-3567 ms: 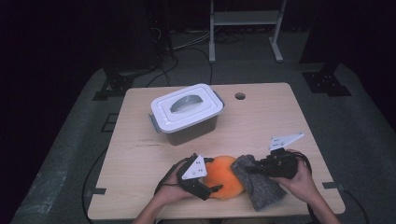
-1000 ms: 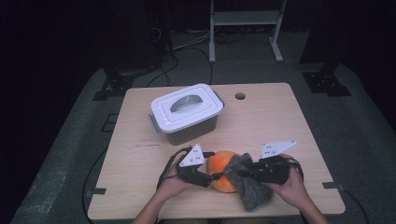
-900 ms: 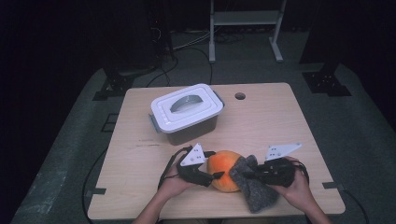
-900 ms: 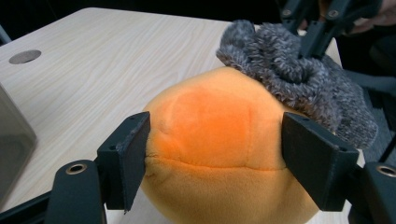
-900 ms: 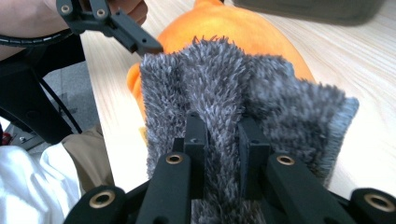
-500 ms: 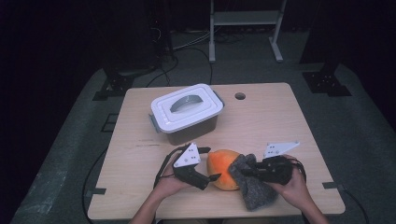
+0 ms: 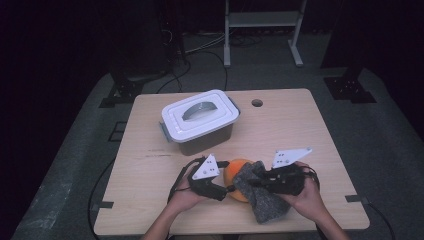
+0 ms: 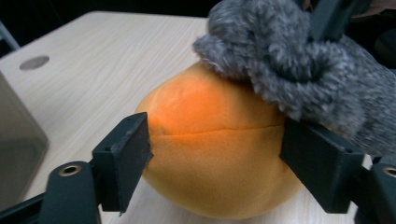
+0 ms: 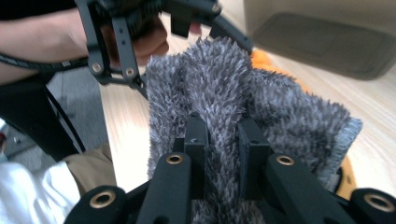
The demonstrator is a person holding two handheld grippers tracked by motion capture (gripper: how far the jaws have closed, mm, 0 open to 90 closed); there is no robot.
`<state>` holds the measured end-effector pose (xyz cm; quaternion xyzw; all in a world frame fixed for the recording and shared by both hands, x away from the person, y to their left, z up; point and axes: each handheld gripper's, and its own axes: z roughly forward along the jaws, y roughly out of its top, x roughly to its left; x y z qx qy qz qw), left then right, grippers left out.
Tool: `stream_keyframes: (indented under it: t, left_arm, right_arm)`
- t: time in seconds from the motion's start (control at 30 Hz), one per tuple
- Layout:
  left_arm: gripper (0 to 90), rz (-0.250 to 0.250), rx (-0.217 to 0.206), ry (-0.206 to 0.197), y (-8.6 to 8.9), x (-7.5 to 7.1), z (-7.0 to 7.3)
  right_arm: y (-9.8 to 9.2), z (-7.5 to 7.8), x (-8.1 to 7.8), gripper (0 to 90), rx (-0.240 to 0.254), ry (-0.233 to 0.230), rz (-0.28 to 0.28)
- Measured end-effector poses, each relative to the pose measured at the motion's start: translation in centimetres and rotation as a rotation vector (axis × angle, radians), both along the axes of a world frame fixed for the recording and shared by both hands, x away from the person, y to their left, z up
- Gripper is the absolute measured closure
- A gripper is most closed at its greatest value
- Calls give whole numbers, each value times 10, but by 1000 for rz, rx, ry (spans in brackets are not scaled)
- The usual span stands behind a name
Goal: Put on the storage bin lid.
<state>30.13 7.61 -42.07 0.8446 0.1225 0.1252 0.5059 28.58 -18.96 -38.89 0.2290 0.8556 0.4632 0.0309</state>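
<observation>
An orange soft ball [image 7: 233, 171] rests on the wooden table [image 7: 300, 130] near its front edge. My left gripper [image 7: 226, 189] has it between the jaws, which have just been closing; both pads [image 8: 128, 154] press on the ball [image 8: 205, 107]. A grey fluffy cloth [image 7: 264, 199] drapes over the ball's right side and down onto the table. My right gripper [image 7: 256, 183] is shut on a fold of this cloth [image 9: 280, 107], the pads [image 9: 196, 140] pinching the pile. The cloth [image 8: 289, 60] covers the ball's top right in the left gripper view.
A white lidded box [image 7: 200, 120] with a grey handle stands behind the ball, left of centre. A round hole [image 7: 257, 103] is in the table's far side. A metal frame [image 7: 260, 20] stands on the floor beyond the table.
The left jaws widened and then came back onto the ball. The right gripper shifted a little with the cloth, which still lies over the ball's right side.
</observation>
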Motion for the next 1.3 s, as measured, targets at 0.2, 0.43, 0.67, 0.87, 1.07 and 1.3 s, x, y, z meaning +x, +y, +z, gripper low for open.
stream_keyframes:
  t: [0.2, 0.43, 0.67, 0.87, 1.07, 1.3]
  left_arm:
    - [205, 13, 0, 42, 5, 4, -5]
    - [194, -16, -3, 49, 3, 3, -4]
    - [167, -37, -2, 69, 6, 3, -4]
    - [138, -39, -12, 124, 7, 3, -6]
    - [213, -26, -22, 108, 1, 0, -5]
    - [218, -49, -2, 46, -8, -8, -5]
  right_arm:
    - [-8, -14, -3, 763, 9, 37, 13]
    - [-39, -24, -7, 761, -37, 100, -26]
    - [-36, -4, 28, 759, 4, 81, -62]
    - [-28, -16, 34, 757, 18, 134, -37]
    - [-25, -24, 8, 758, 0, 131, 7]
    - [-22, 1, 6, 761, -26, 70, 9]
